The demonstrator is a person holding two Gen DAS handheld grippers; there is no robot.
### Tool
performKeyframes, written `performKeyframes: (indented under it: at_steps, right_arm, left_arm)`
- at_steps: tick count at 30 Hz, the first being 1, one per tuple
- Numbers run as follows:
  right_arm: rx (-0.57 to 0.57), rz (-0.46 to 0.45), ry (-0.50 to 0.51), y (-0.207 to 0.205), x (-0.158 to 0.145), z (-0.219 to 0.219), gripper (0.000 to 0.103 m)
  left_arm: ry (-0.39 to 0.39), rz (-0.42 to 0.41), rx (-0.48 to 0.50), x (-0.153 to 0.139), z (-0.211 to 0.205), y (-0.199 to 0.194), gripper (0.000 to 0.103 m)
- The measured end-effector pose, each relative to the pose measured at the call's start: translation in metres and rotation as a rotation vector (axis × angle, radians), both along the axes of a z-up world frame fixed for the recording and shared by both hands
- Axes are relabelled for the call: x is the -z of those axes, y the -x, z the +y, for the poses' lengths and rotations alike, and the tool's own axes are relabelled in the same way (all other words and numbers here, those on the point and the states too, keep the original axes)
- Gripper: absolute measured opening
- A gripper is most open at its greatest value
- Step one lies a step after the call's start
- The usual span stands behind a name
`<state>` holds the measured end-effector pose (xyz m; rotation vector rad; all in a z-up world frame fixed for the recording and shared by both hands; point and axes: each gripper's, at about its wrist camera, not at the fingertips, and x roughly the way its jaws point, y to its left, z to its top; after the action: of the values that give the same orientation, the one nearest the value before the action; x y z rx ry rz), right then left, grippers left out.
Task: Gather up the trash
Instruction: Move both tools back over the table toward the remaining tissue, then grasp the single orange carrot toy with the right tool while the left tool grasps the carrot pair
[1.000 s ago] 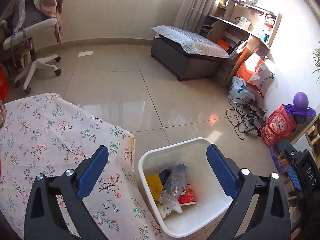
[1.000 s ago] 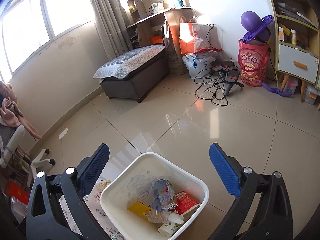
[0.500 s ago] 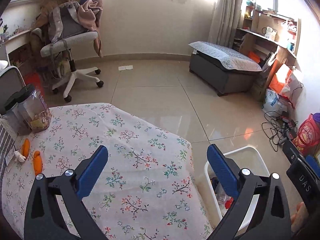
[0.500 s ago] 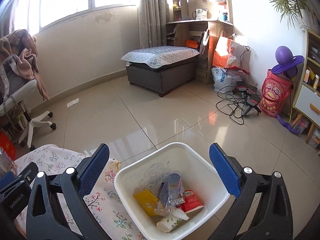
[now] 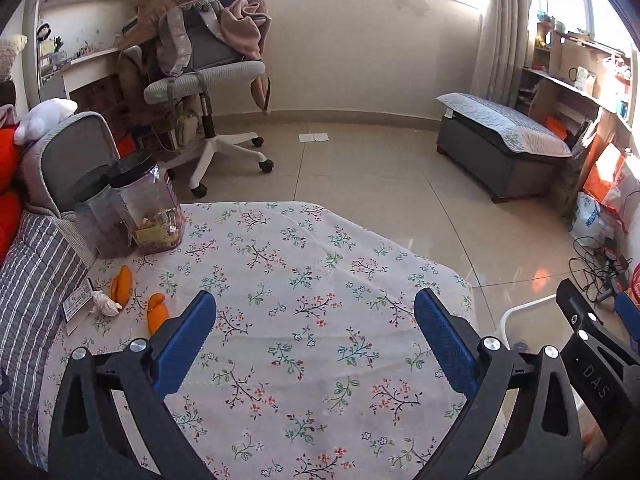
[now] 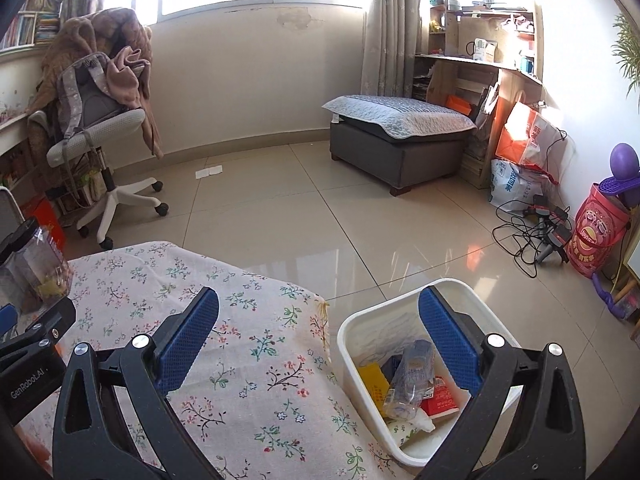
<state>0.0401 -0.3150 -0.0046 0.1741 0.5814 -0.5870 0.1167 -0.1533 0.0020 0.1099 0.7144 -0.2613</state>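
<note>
The left tool has swung away from the white bin and now faces the floral worktop, jaws spread and empty. Orange peels and a crumpled tissue lie near the jars, the likely next pickup. The right tool, also released and empty, hovers beside the bin.

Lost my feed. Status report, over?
Both grippers, left and right, open, empty. Orange peels, tissue on table. Bin part full. Path clear.
</note>
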Motion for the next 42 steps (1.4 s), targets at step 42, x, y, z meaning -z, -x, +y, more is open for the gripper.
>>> performKeyframes:
  at_steps: [42]
  right_arm:
    - [-0.695, 0.523, -0.124, -0.215, 0.113, 0.289, 0.096]
  left_arm:
    - [0.171, 0.136, -0.434, 0.013, 0.295, -0.092, 0.096]
